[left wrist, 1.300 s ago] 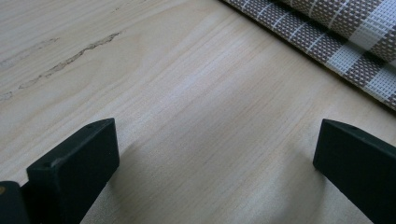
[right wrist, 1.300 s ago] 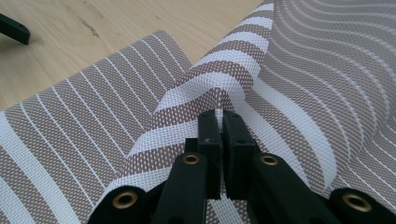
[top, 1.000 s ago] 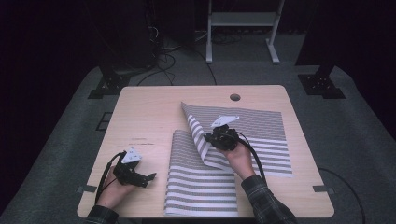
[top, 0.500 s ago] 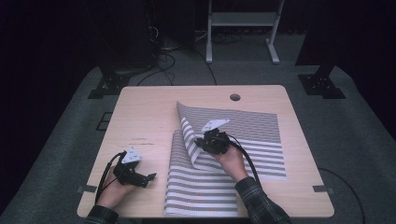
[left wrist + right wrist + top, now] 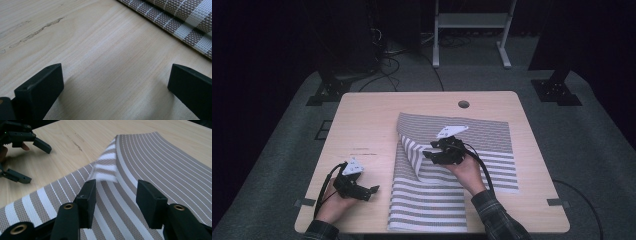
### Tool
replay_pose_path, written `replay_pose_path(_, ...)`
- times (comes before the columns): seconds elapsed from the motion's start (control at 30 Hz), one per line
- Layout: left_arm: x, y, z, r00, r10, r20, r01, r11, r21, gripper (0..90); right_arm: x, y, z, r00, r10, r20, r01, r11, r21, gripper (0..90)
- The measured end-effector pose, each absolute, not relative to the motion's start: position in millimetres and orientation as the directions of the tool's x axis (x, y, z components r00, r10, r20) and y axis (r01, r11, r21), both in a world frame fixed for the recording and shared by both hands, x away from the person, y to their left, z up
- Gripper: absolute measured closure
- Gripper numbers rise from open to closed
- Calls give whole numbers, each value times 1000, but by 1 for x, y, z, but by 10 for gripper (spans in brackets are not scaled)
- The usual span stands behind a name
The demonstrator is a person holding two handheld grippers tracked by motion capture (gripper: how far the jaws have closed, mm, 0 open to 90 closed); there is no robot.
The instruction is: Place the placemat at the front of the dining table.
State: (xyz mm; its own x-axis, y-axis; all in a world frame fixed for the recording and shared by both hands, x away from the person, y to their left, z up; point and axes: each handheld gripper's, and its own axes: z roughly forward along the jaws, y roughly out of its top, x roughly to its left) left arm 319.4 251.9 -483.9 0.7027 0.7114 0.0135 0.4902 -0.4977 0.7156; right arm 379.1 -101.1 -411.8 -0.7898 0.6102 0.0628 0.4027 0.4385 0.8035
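A brown-and-white striped woven mat [image 5: 482,145] lies on the wooden table [image 5: 372,115], its left part folded up into a curled flap [image 5: 409,150]. My right gripper [image 5: 429,154] hovers just right of that flap; its jaws have just been opening and now stand apart. In the right gripper view the blurred flap corner [image 5: 106,168] hangs loose just beyond the right gripper [image 5: 116,192], with neither pad touching it. My left gripper [image 5: 369,192] rests open on bare wood left of the mat; in its own view the left gripper [image 5: 115,92] holds nothing, and the mat's edge [image 5: 185,15] lies ahead of it.
A round cable hole [image 5: 463,104] sits near the table's far edge. Bare wood stretches along the left and far sides. Dark floor with cables and a metal stand [image 5: 469,25] lies beyond the table. The left gripper [image 5: 37,163] shows at the upper left of the right gripper view.
The right gripper carried the mat's flap slightly leftward, then its jaws opened and the flap came free. The left gripper has stayed where it was.
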Motion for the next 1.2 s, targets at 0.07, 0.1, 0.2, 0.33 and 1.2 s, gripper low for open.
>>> replay_pose_path(0.07,319,252,-484,704,710,15,490,-501,713,0,377,-110,-412,-781,622,59,408,438,801,481)
replay_pose_path(0.1,320,252,-484,705,709,16,489,-502,713,0,376,-115,-412,-775,629,59,414,435,799,480)
replay_pose_path(0.2,319,252,-484,704,710,14,490,-501,713,0,375,-129,-412,-760,647,64,431,428,795,468)
replay_pose_path(0.33,320,252,-484,705,709,16,489,-502,713,0,372,-144,-413,-744,665,69,444,414,794,438)
replay_pose_path(1.2,320,252,-484,705,709,16,487,-501,715,0,320,-268,-433,-580,813,47,549,348,760,94)
